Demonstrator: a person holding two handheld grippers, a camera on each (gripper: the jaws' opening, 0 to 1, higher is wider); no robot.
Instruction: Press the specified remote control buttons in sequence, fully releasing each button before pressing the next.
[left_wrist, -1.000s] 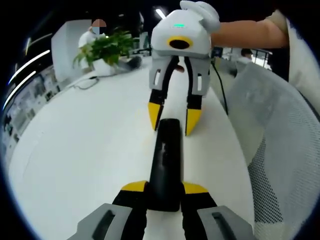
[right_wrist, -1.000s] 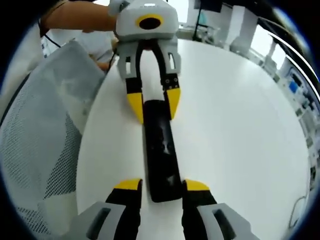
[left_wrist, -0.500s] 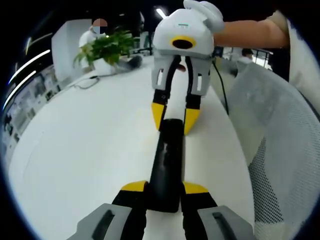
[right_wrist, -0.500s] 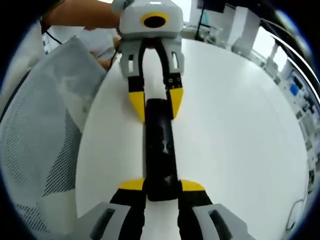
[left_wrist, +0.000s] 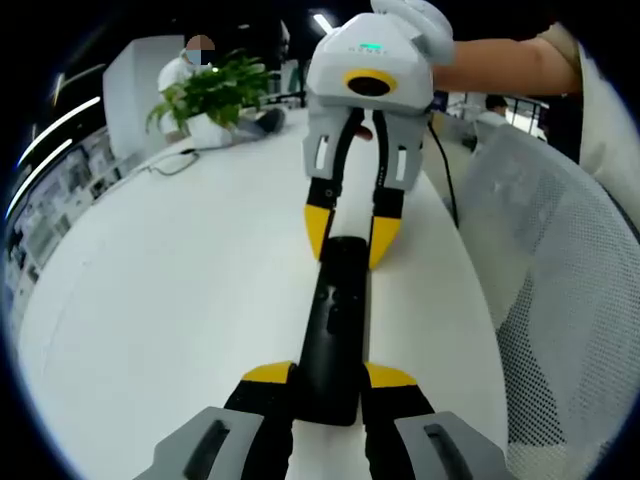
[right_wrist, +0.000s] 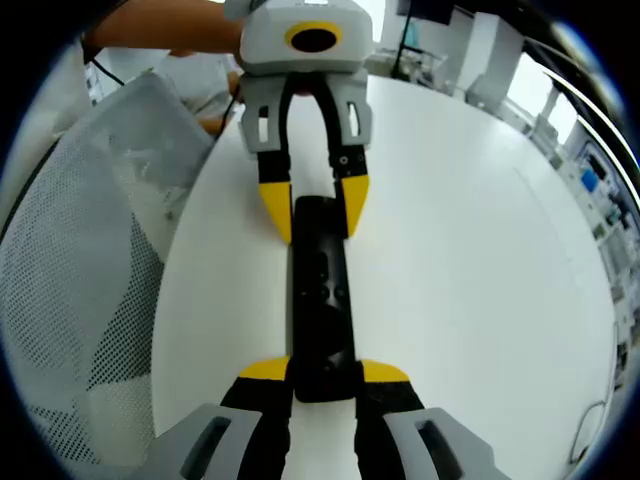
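A long black remote control (left_wrist: 332, 325) lies lengthwise on the white table (left_wrist: 170, 300). My left gripper (left_wrist: 330, 375) is shut on its near end, with a yellow-tipped jaw on each side. In the left gripper view my right gripper (left_wrist: 350, 235) comes in from the top, and its yellow fingertips (left_wrist: 317, 230) clasp the remote's far end. The right gripper view shows the same remote (right_wrist: 322, 300) from the other end. There my right gripper (right_wrist: 323, 370) is shut on its near end, and my left gripper (right_wrist: 312, 205) grips the far end.
A grey mesh chair (left_wrist: 560, 300) stands along the table's edge, and it is also in the right gripper view as the chair (right_wrist: 80, 260). A potted plant (left_wrist: 215, 95) and a black cable (left_wrist: 175, 165) sit at the far end of the table. A person's arm (left_wrist: 500, 65) holds the right gripper.
My right gripper's jaws have drawn in from open and now clamp the remote's end. The left gripper has kept its grip. The remote has stayed in place.
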